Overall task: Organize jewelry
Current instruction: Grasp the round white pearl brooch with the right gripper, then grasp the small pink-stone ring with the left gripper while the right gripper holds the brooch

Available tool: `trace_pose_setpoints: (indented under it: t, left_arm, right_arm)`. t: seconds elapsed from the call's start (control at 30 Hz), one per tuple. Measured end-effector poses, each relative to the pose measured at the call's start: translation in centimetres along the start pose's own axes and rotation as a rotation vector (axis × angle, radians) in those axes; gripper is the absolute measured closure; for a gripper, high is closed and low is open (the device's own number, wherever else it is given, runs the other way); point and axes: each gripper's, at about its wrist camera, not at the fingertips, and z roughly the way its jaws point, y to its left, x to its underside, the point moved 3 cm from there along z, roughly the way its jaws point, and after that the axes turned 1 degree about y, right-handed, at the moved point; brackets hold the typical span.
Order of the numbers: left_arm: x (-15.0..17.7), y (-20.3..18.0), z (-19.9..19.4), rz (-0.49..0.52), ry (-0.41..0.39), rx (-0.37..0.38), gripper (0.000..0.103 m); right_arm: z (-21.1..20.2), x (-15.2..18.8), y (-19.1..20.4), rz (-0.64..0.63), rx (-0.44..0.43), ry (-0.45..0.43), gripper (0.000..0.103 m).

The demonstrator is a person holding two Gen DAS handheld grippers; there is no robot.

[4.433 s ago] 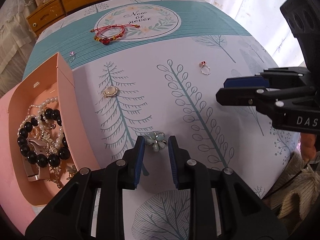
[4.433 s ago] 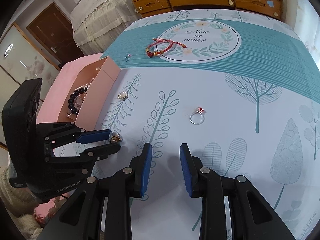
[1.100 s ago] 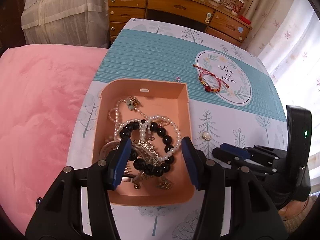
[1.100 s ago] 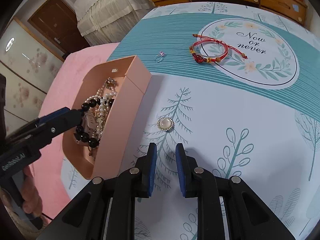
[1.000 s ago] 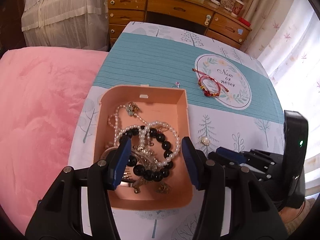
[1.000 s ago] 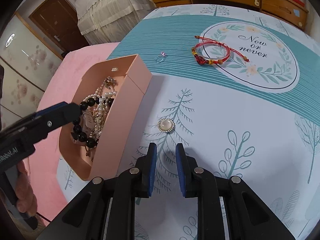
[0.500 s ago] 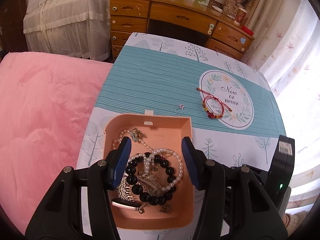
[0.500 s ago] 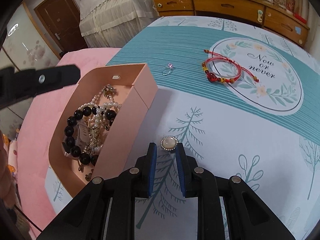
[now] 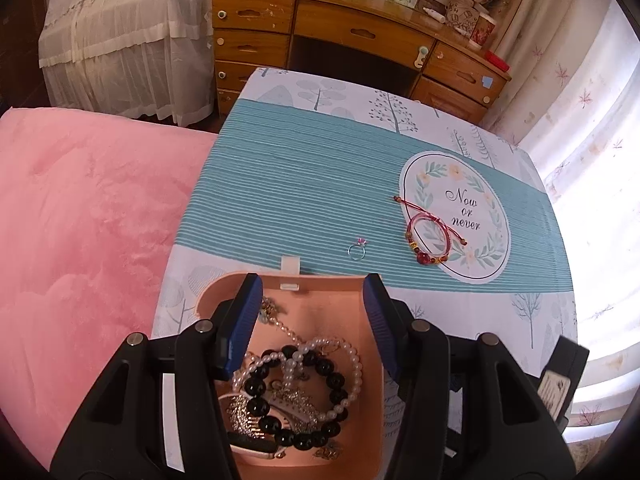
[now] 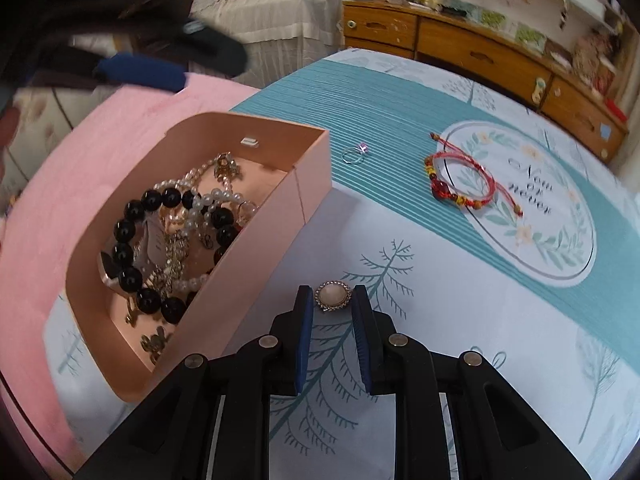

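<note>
tablecloth [image 10: 460, 320]: round brooch [image 10: 333, 297] flat between part-open right claw [image 10: 330, 312]; left claw [image 9: 312, 308] wide over pink box [image 9: 320, 286]

In the right wrist view the left tongs [image 10: 140, 70] are smeared by motion blur, and their outline is lost at the top left edge. The near wall of the pink box [image 9: 372, 476] is cut off by the lower edge of the left wrist view, where its side walls are covered by the tong arms. The pieces beneath the black bead bracelet [image 10: 132, 236] cannot be told apart. The stone on the small ring [image 9: 357, 250] is too small to be made out.
</note>
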Motion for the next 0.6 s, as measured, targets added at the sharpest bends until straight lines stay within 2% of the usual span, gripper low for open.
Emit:
trace_pose_setpoints:
  t: [0.13, 0.33, 0.5, 0.6]
  left_arm:
    - [-1.1, -0.9, 1.9, 0.016, 0.038, 0.012, 0.054]
    - [-3.5, -2.8, 6.2, -0.001, 0.147, 0.073, 0.054]
    - [-4.9, -4.8, 9.9, 0.077, 0.254, 0.013, 0.054]
    - [-5.0, -5.4, 11.3, 0.117, 0.286, -0.030, 0.054]
  right_arm:
    - [-0.1, 0.1, -0.7, 0.044, -0.028, 0.000, 0.085]
    - [-0.9, 0.5, -3.7, 0.175, -0.087, 0.007, 0.085]
    - [-2.7, 0.6, -5.8, 0.250, -0.118, -0.018, 0.085]
    - [-3.8, 0.6, -6.6, 0.275, -0.130, -0.039, 0.085]
